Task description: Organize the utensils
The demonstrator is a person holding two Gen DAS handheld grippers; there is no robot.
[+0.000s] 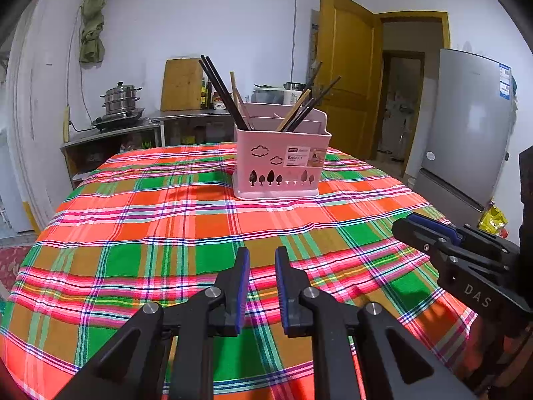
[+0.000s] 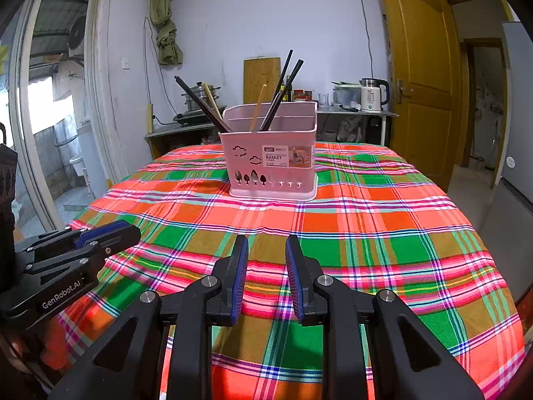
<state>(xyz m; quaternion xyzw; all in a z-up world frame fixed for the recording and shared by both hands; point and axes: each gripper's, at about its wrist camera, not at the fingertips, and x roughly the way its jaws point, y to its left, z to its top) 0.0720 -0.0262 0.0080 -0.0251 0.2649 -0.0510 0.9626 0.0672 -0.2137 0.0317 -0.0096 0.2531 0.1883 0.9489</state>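
Note:
A pink plastic utensil basket (image 1: 279,163) stands upright on the far middle of the plaid tablecloth (image 1: 166,233); it also shows in the right wrist view (image 2: 271,166). Several black and wooden chopsticks (image 1: 220,90) lean inside it, also visible in the right wrist view (image 2: 279,93). My left gripper (image 1: 262,260) is open and empty, low over the near part of the table. My right gripper (image 2: 266,248) is open and empty, beside it on the right. Each gripper shows in the other's view: the right one (image 1: 409,225), the left one (image 2: 123,230).
A counter (image 1: 133,126) with a steamer pot and cutting board stands behind the table. A kettle (image 2: 373,95) sits on a steel shelf. A wooden door (image 1: 346,76) and a grey fridge (image 1: 466,126) are at the right. An open doorway (image 2: 50,116) is at the left.

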